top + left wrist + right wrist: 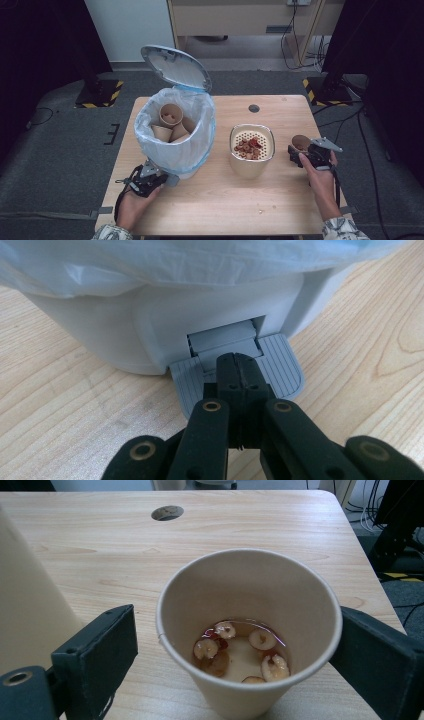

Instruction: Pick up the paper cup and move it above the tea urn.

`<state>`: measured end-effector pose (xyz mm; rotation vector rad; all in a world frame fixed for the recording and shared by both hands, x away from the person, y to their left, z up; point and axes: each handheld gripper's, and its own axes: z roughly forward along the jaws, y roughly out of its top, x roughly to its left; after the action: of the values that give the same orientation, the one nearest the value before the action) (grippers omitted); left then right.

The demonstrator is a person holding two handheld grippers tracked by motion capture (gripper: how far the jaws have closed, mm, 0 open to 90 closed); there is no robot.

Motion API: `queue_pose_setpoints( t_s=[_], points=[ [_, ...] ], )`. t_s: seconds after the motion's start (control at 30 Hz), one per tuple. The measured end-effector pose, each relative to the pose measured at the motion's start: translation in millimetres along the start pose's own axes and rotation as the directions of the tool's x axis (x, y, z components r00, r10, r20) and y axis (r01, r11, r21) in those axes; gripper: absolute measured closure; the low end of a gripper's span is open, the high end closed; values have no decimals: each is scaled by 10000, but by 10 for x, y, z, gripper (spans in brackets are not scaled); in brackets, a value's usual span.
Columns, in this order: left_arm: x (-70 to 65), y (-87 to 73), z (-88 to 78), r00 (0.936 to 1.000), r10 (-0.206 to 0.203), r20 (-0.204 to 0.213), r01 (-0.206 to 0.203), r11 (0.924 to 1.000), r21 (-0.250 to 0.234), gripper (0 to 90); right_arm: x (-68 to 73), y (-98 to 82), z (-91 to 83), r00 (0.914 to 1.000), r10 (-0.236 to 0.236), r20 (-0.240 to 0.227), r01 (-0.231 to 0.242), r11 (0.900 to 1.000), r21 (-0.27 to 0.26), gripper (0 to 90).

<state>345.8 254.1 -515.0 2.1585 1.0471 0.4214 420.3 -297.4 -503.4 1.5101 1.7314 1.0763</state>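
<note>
A pale wooden table (280,190) with a rounded edge and a small round cable hole stands on grey carpet, with black stands on yellow-and-black striped bases behind it and loose cables at the right. On its left part sits a white plastic pedal bin (176,131), lined with a crinkled translucent bag; its lid (175,66) stands raised, and several brown paper cups lie inside. Beside it stands a cream container with a perforated strainer (252,142) holding reddish-brown fruit pieces. The left gripper (239,371), held low at the bin's foot, has its jaws closed together with nothing between them, tips pressing on the ribbed grey pedal (235,377). The right gripper (235,645), held level near the table's right edge, brackets a paper cup (250,625) with a little liquid and pale fruit slices at the bottom; the right pad touches the cup wall, the left stands just clear.
</note>
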Motion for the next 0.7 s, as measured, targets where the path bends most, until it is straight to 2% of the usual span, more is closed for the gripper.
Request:
queue_pose_setpoints(
  t_s=[0.23, 0.33, 0.7],
  points=[
    [-3, 1, -1, 10000, 12, -22, -12, 10000, 13, 900, 17, -15, 61, 9997, -223, 52, 223, 9998, 3, 78],
    [-3, 1, 0, 10000, 13, -19, -13, 10000, 10, 900, -11, -16, 106, 9997, -188, 182, 190, 9998, -79, 85],
    [-2, 0, 0, 10000, 27, -16, -27, 10000, 2, 900, -14, -35, 191, 9997, -158, 170, 164, 9991, -379, 139]
  ],
)
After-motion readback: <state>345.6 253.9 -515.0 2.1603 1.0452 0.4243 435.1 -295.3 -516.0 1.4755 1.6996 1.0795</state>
